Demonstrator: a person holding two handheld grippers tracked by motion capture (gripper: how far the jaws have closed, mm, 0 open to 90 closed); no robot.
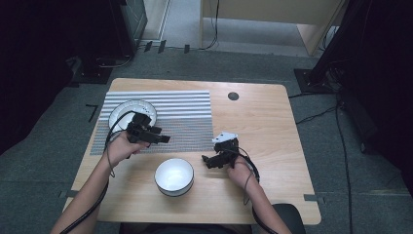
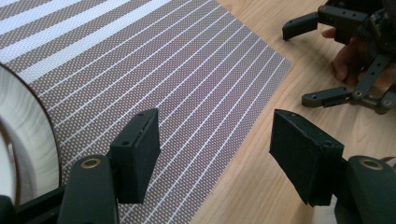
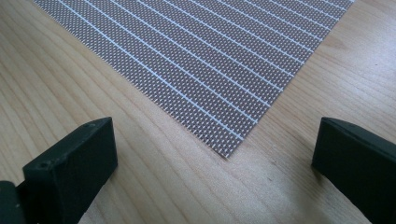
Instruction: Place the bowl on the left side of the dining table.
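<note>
From above I see the white bowl [image 1: 174, 176] on the table [image 1: 263, 126] between my left gripper [image 1: 158, 139] and right gripper [image 1: 208, 159]; both have jaws apart, empty, probably above the striped placemat [image 2: 177, 70].

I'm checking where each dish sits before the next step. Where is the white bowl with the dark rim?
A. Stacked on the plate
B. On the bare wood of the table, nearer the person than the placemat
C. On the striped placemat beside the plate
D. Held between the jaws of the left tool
B: in the high view the bowl stands on the bare table, clear of the placemat, while the plate sits on the mat.
</note>
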